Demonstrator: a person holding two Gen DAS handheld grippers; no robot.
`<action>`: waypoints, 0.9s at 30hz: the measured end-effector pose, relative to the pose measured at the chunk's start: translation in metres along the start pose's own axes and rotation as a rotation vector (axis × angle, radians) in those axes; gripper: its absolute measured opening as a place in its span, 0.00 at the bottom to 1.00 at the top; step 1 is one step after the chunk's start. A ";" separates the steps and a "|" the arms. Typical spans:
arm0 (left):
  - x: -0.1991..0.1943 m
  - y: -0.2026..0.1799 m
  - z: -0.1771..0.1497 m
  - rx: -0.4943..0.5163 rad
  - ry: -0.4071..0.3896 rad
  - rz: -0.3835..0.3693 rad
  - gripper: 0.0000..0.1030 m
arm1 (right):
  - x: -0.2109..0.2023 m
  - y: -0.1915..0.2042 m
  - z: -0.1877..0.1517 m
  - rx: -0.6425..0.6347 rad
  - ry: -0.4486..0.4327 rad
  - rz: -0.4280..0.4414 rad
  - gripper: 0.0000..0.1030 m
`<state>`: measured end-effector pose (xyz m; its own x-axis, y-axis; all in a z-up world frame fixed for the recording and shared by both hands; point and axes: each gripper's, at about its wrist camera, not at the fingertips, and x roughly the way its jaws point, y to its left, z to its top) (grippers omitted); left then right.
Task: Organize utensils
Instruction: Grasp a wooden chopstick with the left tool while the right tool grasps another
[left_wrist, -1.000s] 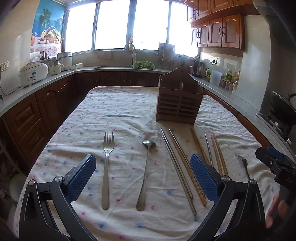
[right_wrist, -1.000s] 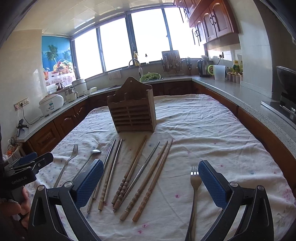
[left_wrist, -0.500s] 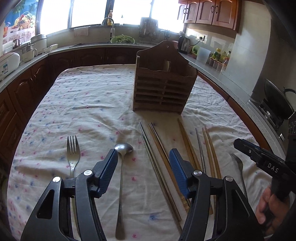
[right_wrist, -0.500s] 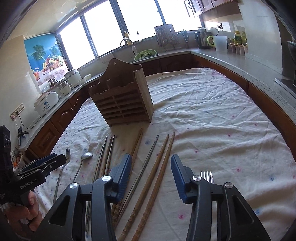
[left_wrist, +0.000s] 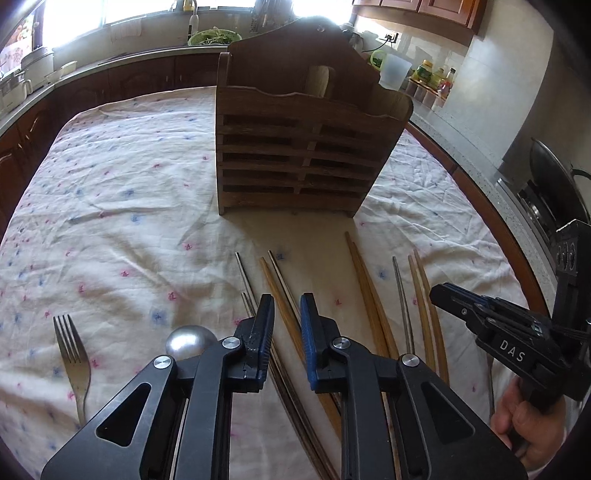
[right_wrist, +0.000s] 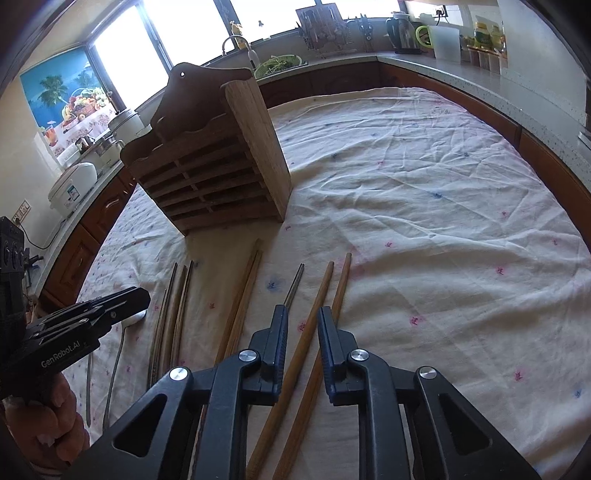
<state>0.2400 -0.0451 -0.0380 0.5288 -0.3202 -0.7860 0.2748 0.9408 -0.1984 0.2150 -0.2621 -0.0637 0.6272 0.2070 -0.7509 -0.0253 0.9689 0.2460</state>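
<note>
1. Hovering low over the cloth (left_wrist: 122, 206), we hold our left gripper (left_wrist: 287, 325) with its blue pads narrowed to a small gap; a brown chopstick (left_wrist: 280, 295) runs through that gap, but we cannot tell whether the pads touch it.
2. We keep our right gripper (right_wrist: 303, 332) the same way, pads close together but parted, a wooden chopstick (right_wrist: 314, 314) lying in the gap and a second one (right_wrist: 341, 280) just right of it; contact is unclear.
3. We see the rack (left_wrist: 303, 147) upright on the cloth beyond the chopsticks, its slatted front facing us; in the right view it (right_wrist: 214, 177) stands up and to the left.
4. We count several chopsticks fanned out in front of the rack: a dark metal pair (left_wrist: 245, 288) on the left, a brown pair (left_wrist: 364, 280) in the middle, a thin metal one (left_wrist: 400, 295) and two light wooden ones (left_wrist: 421, 295) on the right.
5. We find the spoon (left_wrist: 190, 339) just left of our left gripper, its bowl partly hidden by the gripper body, and the fork (left_wrist: 72, 350) further left, tines pointing away from us.
6. We see each gripper from the other's camera: the right one (left_wrist: 480, 314) at the right edge, the left one (right_wrist: 96, 310) at the left edge, each in a bare hand.
</note>
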 end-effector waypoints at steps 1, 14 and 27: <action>0.004 0.001 0.002 0.000 0.008 0.000 0.13 | 0.004 -0.001 0.001 0.005 0.011 -0.001 0.15; 0.040 0.008 0.013 0.034 0.100 0.012 0.09 | 0.029 -0.004 0.013 -0.018 0.063 -0.024 0.07; 0.050 -0.014 0.019 0.153 0.101 0.076 0.08 | 0.037 0.007 0.020 -0.085 0.053 -0.054 0.07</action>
<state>0.2783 -0.0764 -0.0636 0.4716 -0.2291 -0.8515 0.3598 0.9316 -0.0513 0.2536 -0.2506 -0.0782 0.5876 0.1585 -0.7935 -0.0599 0.9864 0.1527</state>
